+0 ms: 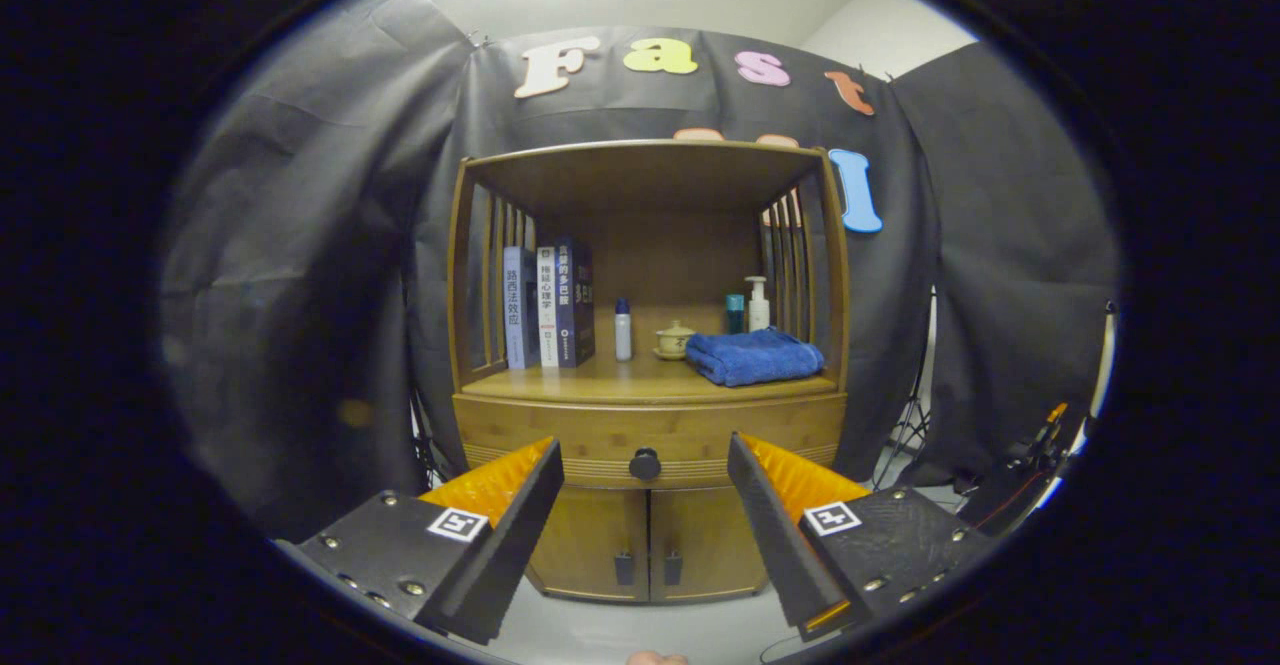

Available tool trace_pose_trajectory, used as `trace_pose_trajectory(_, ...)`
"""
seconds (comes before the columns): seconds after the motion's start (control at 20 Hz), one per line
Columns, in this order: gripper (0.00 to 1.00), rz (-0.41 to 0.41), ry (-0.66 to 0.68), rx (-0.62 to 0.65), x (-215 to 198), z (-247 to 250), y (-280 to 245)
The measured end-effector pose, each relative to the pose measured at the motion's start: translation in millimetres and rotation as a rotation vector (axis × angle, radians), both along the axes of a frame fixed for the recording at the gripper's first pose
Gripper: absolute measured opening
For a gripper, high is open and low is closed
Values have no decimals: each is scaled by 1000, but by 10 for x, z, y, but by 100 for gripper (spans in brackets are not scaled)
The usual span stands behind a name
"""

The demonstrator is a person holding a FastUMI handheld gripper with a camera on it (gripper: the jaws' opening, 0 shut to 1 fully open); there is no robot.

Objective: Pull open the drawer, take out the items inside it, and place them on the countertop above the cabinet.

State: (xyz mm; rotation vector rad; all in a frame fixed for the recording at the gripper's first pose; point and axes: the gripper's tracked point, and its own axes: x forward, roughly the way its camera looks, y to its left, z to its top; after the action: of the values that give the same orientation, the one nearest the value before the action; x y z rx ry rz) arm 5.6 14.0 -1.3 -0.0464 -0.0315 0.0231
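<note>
The gripper (645, 505) is spread wide and holds nothing. Beyond the fingers stands the cabinet (560, 425), its drawer (700, 430) closed, the knob (645, 464) right between them. On the countertop (600, 377), books (550, 307), then a blue towel (755, 356)

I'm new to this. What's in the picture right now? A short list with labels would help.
cabinet: wooden, facing the gripper
drawer: shut, round dark knob in line with the gap between the jaws, beyond them
gripper: jaws open, holding nothing
countertop: books, small bottle, lidded cup, blue towel, pump bottle
lower doors: closed
</note>
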Motion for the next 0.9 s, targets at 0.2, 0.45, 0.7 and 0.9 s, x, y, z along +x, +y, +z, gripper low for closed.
trace_pose_trajectory(0.2,99,-3,-1,-5,156,-42,43)
trace_pose_trajectory(0.45,99,-33,31,11,563,-265,-89)
trace_pose_trajectory(0.7,99,-44,95,36,1095,-655,-257)
trace_pose_trajectory(0.9,99,-34,134,11,1472,-1011,-390)
